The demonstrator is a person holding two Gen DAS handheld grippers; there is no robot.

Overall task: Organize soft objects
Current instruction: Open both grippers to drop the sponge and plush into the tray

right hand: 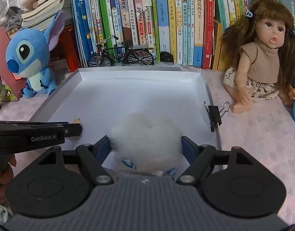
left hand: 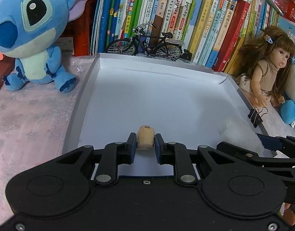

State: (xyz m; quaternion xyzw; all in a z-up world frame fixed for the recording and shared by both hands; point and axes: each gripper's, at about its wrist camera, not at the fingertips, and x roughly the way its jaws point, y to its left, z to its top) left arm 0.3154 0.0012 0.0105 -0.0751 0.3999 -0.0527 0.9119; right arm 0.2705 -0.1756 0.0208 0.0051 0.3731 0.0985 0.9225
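My left gripper [left hand: 145, 141] is shut on a small tan soft object [left hand: 145, 137], held low over the white tray [left hand: 128, 88]. It shows in the right wrist view [right hand: 81, 127] at the left, the tan object [right hand: 77, 120] peeking past its tip. My right gripper [right hand: 145, 144] has its jaws wide around a fluffy white cotton wad [right hand: 147, 136] on the tray [right hand: 112, 90]; its pads touch the wad's sides. The wad [left hand: 241, 132] and the right gripper [left hand: 270, 144] also show at the right of the left wrist view.
A blue Stitch plush [left hand: 32, 34] sits left of the tray, a long-haired doll [right hand: 262, 57] right. A model bicycle [left hand: 145, 44] and a row of books [right hand: 166, 19] stand behind. A black binder clip [right hand: 214, 115] grips the tray's right rim. Pink cloth [left hand: 32, 119] covers the table.
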